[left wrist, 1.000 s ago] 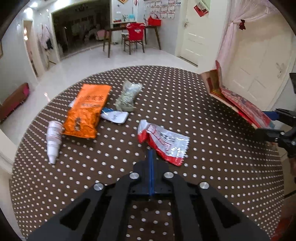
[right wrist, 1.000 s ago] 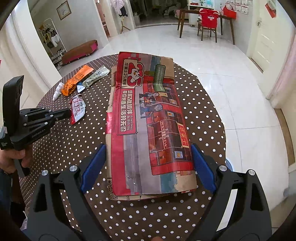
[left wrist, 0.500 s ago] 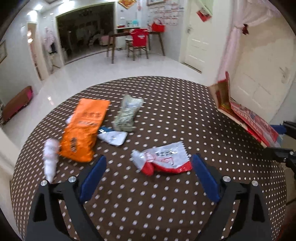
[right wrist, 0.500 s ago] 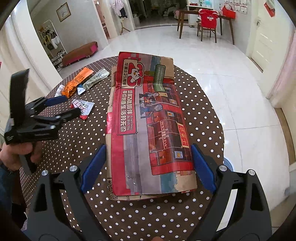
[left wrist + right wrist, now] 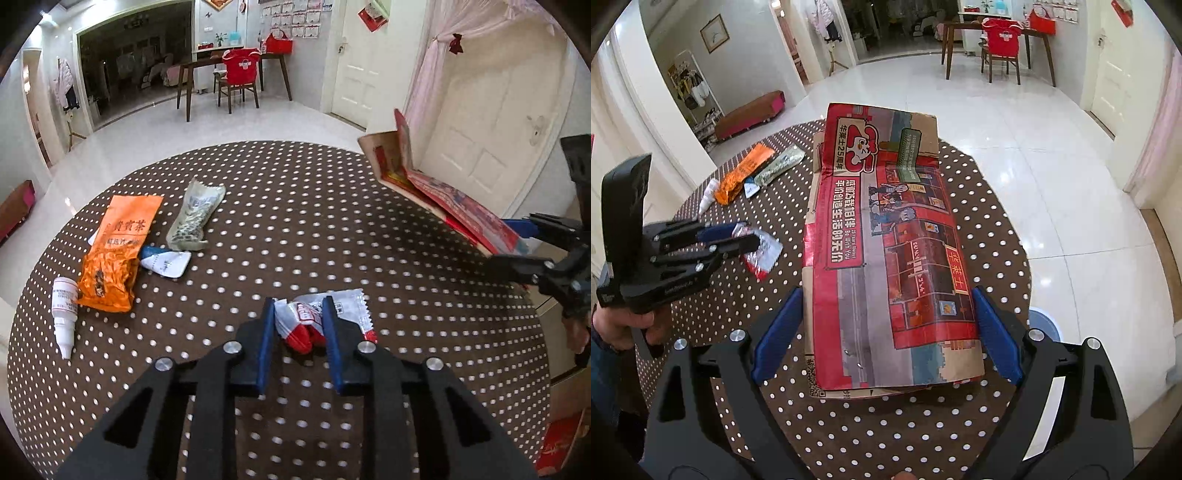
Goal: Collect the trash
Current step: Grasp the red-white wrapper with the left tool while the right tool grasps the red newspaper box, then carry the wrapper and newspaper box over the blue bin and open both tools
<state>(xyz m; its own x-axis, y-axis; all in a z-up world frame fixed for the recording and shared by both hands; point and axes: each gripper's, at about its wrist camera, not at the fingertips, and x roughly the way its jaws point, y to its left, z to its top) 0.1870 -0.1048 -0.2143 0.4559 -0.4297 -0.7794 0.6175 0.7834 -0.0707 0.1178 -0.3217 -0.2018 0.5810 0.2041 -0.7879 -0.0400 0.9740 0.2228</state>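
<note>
Our left claw (image 5: 300, 332) is closing on the red-and-white wrapper (image 5: 325, 317); our right claw (image 5: 886, 332), spread wide, brackets the paper bag (image 5: 886, 240). Left of the bag, orange packet (image 5: 118, 251), sachets and bottle (image 5: 64, 314) remain on the worktop (image 5: 332, 221).

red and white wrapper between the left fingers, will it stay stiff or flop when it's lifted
Probably floppy: the wrapper is thin, crinkled foil, already bunching as the left gripper closes its jaws on it. It looks flat and empty, so likely very light. The glossy film could slip, and its free end beyond the fingers will likely droop.
</note>
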